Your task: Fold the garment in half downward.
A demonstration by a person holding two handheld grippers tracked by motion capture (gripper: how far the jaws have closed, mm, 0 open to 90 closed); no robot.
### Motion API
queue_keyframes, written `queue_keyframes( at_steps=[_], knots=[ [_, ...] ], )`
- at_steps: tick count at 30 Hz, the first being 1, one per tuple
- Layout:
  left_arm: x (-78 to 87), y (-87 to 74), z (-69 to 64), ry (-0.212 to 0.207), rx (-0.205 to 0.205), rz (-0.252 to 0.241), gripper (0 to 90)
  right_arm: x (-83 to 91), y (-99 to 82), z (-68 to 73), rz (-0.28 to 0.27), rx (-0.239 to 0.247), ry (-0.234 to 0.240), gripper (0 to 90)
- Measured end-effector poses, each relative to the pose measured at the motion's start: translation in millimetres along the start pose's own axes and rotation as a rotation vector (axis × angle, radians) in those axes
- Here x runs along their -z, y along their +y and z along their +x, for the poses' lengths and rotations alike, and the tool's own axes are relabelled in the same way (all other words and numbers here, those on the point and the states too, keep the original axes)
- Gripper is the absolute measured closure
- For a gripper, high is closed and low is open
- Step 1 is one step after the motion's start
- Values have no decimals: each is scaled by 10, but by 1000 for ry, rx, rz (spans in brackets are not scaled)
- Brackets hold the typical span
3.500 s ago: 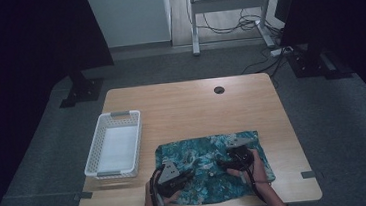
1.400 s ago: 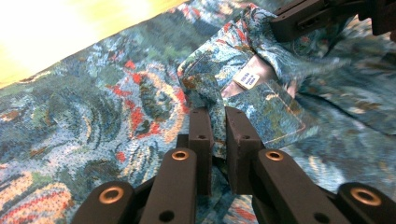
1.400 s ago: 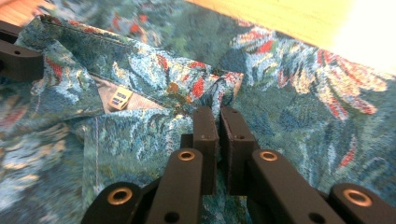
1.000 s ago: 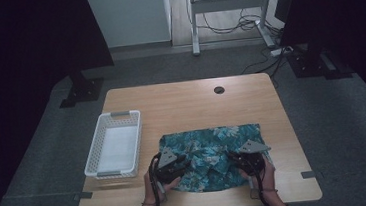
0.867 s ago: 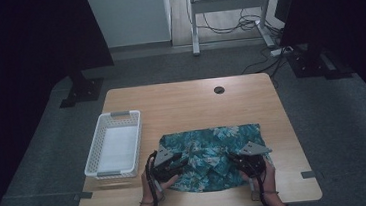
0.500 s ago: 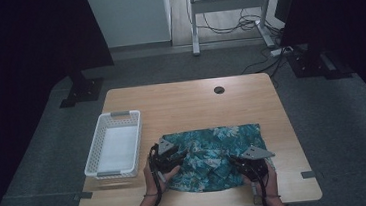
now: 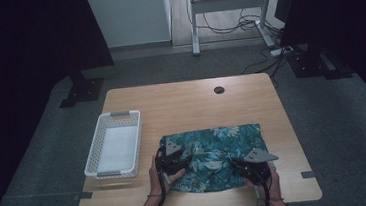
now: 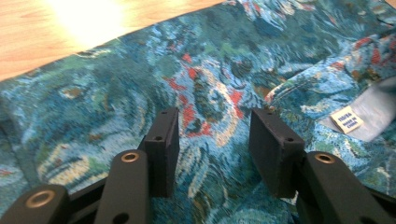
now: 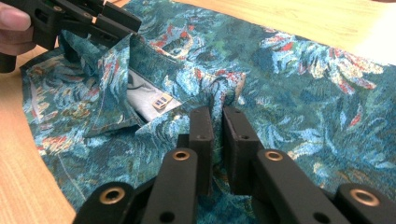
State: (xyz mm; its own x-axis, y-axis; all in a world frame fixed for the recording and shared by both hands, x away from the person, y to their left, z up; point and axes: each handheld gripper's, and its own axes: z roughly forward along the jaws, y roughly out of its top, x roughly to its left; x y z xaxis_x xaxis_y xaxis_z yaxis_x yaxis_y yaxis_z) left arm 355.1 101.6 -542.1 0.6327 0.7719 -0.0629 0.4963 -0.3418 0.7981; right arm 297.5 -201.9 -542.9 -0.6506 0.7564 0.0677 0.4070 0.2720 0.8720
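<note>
A teal floral shirt lies folded on the near half of the wooden table. My left gripper hovers over the shirt's left edge. Its jaws have just been opening, and my left gripper stands open with cloth below the pads, not pinched. The collar label lies to its right. My right gripper is at the shirt's near right part. My right gripper is shut on a raised fold of the shirt. The left gripper shows beyond the open collar and its label.
A white plastic basket stands at the table's left, close to the shirt. A round cable hole sits near the far edge. Bare wood stretches across the far half of the table.
The shirt has gone from a wider spread to a tighter fold. My left gripper slid a little away from the near edge and its jaws opened. The right gripper stayed almost still.
</note>
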Motion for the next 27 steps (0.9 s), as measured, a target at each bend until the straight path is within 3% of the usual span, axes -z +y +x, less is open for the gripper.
queue_keyframes(
  at_steps=[11,17,21,27],
  knots=[
    [-21,-79,-54,19,-45,28,494,63,-21,-65,20,-37,20,647],
    [-51,-107,-65,23,-51,40,490,92,28,-212,7,-81,-16,602],
    [-61,-123,-57,22,-45,39,490,39,82,-329,18,-108,-32,588],
    [-59,-131,-60,22,-44,34,489,-135,114,-456,76,-137,-60,563]
  ],
)
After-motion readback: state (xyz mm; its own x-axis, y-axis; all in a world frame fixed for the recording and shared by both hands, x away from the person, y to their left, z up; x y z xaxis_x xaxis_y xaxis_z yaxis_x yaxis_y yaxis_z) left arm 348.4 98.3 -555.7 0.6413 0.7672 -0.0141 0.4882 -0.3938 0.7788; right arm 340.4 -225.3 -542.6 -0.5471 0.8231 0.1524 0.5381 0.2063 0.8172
